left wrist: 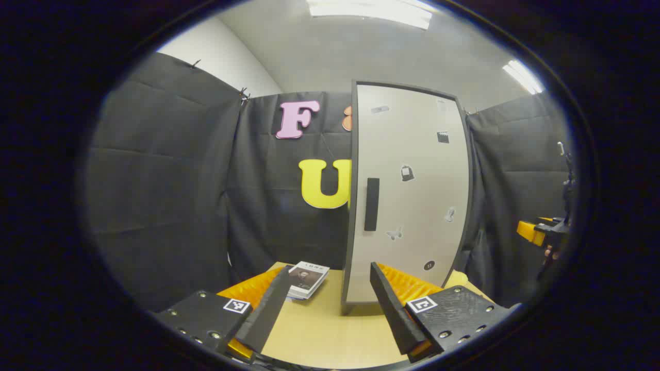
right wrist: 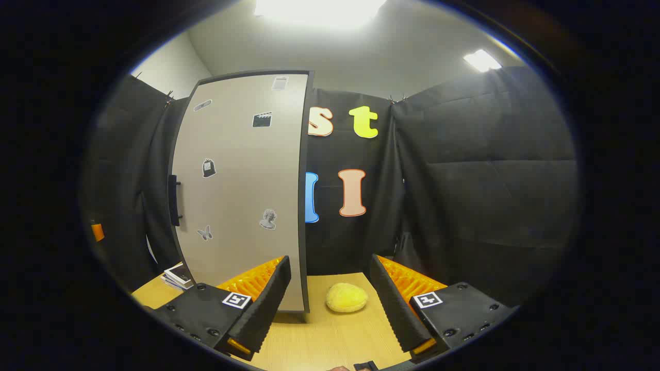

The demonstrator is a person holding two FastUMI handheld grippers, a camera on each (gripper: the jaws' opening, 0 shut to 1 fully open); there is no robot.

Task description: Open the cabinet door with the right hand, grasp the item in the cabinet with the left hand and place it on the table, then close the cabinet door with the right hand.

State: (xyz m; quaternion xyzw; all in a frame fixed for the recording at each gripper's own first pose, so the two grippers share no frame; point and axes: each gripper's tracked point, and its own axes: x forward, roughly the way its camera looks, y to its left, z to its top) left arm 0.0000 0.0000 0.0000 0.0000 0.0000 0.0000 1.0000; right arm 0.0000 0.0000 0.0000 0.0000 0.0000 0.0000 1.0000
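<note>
Pale wood makes the tabletop (left wrist: 319,330), and a tall cabinet (left wrist: 407,196) stands on it near the back edge. Its grey door (right wrist: 242,190) is shut and has small stickers on it. A dark handle (left wrist: 371,204) runs up and down on the door, close to one side.

The left gripper (left wrist: 330,304) is held level and looks straight at the door from the front. Its two fingers are spread wide apart and hold nothing. The handle is right ahead of it, higher up, and well apart from the fingertips.

The right gripper (right wrist: 330,304) is held level too and points past the cabinet's side. Its fingers are also spread wide with nothing between them. In the left gripper view, this gripper shows far off at the right side, with a bit of a hand (left wrist: 549,253) under it.

A soft yellow lump (right wrist: 346,297) lies on the tabletop beside the cabinet, near the back edge, in front of the right gripper. A small stack of books (left wrist: 307,279) lies on the other side of the cabinet, close to it. I cannot see inside the cabinet.
</note>
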